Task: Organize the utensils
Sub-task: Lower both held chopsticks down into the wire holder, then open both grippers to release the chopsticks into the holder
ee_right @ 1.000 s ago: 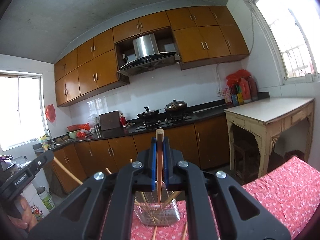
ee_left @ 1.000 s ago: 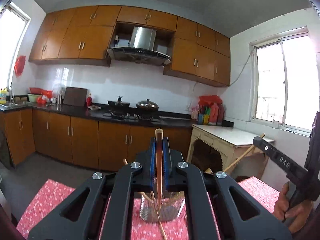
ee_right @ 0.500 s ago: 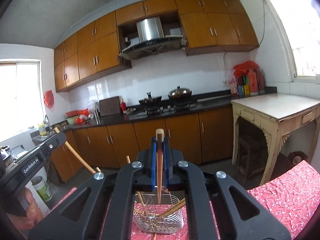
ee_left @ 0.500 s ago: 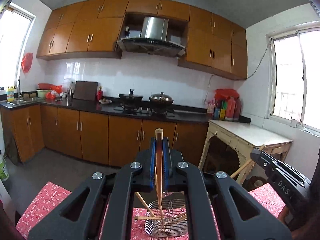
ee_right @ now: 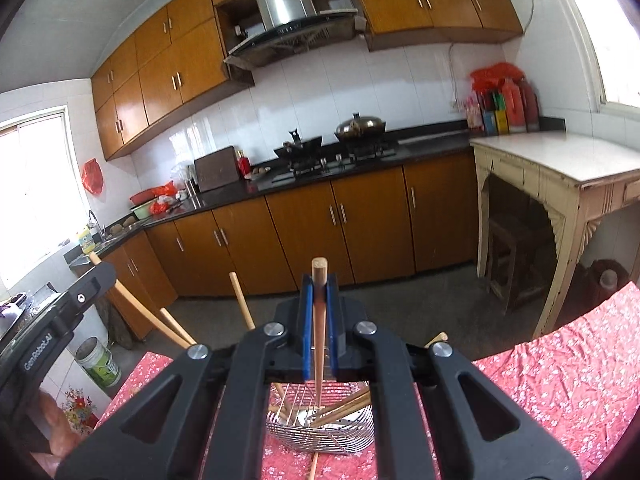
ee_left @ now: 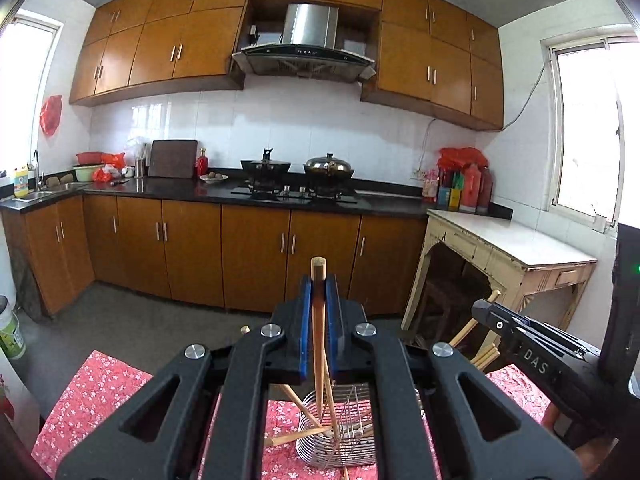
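My left gripper (ee_left: 319, 292) is shut on a wooden chopstick (ee_left: 318, 344) that stands upright, its lower end hanging over a wire utensil basket (ee_left: 340, 436) on the red floral tablecloth (ee_left: 100, 392). My right gripper (ee_right: 319, 292) is likewise shut on a wooden chopstick (ee_right: 319, 336) whose tip dips into the same wire basket (ee_right: 324, 428). Several chopsticks lean in the basket. The right gripper (ee_left: 486, 312) also shows at the right edge of the left wrist view, the left gripper (ee_right: 96, 276) at the left edge of the right wrist view.
A loose chopstick (ee_right: 314, 466) lies on the cloth in front of the basket. Behind the table run wooden kitchen cabinets (ee_left: 256, 256) with a stove (ee_left: 296, 192), and a pale side table (ee_right: 560, 168) stands at the right. A hand (ee_right: 52, 424) grips the left tool.
Both grippers have tipped downward and come closer to the wire basket, which now shows larger and more from above. Each chopstick's lower end has sunk towards it.
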### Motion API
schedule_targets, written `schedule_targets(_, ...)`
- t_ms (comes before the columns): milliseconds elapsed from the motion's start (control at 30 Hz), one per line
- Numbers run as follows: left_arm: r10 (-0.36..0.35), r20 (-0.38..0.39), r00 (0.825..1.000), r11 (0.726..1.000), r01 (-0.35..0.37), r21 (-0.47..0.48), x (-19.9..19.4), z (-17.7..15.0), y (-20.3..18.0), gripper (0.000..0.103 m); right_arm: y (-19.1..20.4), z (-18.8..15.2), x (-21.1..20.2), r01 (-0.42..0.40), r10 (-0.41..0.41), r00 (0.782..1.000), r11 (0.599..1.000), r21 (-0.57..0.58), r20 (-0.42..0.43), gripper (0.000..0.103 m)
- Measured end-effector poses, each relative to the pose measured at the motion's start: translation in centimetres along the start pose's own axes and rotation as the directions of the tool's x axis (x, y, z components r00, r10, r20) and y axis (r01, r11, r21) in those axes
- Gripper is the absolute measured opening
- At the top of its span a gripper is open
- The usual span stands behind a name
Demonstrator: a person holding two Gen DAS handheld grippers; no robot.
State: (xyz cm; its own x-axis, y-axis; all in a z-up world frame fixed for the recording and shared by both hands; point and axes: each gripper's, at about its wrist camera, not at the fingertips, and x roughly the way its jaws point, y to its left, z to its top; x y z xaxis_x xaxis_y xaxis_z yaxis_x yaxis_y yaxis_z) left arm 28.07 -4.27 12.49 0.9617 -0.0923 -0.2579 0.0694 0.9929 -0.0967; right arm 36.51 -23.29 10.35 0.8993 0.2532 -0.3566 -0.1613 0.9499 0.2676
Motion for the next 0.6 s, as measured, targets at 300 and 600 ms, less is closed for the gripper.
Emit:
schedule_targets(300, -0.008, -0.058, 0.998, 1.000, 0.008, -0.010, 0.9, -0.3, 0.5, 0.011, -0.7, -0.4, 0.2, 0.075, -0.075, 0.997, 0.997, -0.029, 0.023, 0.023)
schedule_targets(600, 0.001, -0.006, 1.000, 0.999, -0.002, -0.032, -3.1, 0.0, 1.7, 0.028, -1.6, -1.3, -4.8, 0.144, -0.136, 0.984, 0.988, -0.056, 0.118, 0.029)
